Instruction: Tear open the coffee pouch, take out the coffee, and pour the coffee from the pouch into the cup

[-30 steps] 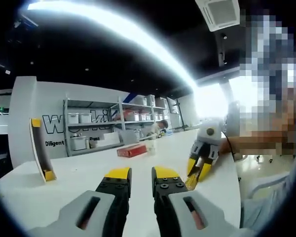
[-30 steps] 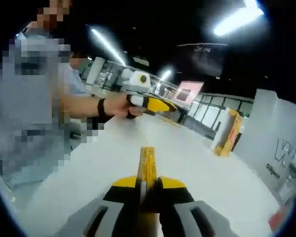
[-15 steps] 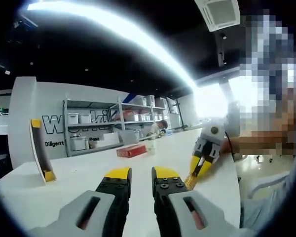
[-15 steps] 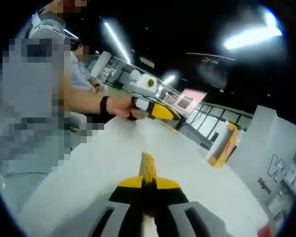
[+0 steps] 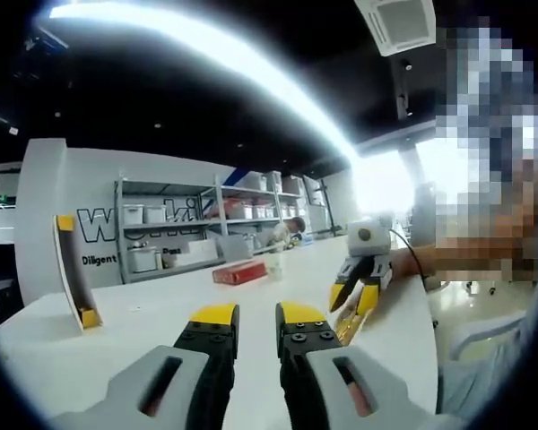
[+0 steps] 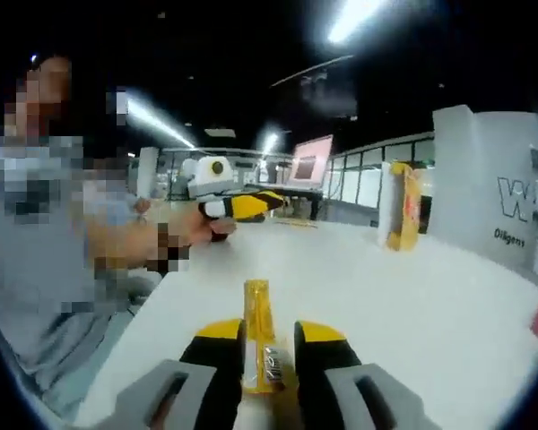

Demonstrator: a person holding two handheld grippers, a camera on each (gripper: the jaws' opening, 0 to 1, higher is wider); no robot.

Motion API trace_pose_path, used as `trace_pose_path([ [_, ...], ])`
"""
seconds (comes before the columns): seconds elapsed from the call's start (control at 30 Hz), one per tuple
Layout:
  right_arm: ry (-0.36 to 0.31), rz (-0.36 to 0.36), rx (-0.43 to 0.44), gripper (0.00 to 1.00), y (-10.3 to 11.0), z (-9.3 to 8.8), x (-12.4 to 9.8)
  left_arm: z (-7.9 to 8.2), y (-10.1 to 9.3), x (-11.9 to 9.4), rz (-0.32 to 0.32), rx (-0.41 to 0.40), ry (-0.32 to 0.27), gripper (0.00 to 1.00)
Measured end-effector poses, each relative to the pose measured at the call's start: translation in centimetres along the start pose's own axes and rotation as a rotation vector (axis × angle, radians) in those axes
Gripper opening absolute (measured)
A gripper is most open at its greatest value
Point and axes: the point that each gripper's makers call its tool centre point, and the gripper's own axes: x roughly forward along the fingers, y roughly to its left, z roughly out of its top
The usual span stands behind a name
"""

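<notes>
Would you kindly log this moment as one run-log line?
left gripper: open, over white table | right gripper: open, coffee pouch between jaws | pouch: unopened | cup: far, beside red box

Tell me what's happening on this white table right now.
A person holds a gripper in each hand over the white table. The right gripper has a slim yellow coffee pouch between its jaws, which look slightly parted, with the pouch apparently unopened. The left gripper is empty, jaws apart. A small clear cup stands beside a flat red box farther along the table.
</notes>
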Motion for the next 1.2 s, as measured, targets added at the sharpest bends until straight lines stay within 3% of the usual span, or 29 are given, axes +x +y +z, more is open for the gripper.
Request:
trace_pose_path([
  [0.13, 0.060, 0.027, 0.005, 0.25, 0.4, -1.0, 0.9, 0.0, 0.0, 0.0, 0.002, 0.001, 0.000, 0.19],
  [0.6, 0.118, 0.030, 0.010, 0.21, 1.0, -2.0, 1.1, 0.0, 0.0, -0.1, 0.008, 0.001, 0.002, 0.19],
  [0.87, 0.100, 0.000, -0.171, 0.19, 1.4, -1.7, 0.8, 0.0, -0.1, -0.1, 0.009, 0.002, 0.004, 0.19],
  [1.0, 0.113, -0.058, -0.267, 0.16, 1.5, -1.4, 0.7, -0.1, -0.2, -0.2, 0.008, 0.003, 0.007, 0.19],
  [1.1, 0.127, -0.088, -0.392, 0.15, 2.1, -1.1, 0.8, 0.2, -0.5, -0.3, -0.003, -0.001, -0.004, 0.19],
  [1.2, 0.125, -0.114, -0.437, 0.15, 2.4, -0.7, 1.0, 0.6, -0.7, -0.4, -0.008, -0.004, -0.021, 0.19],
])
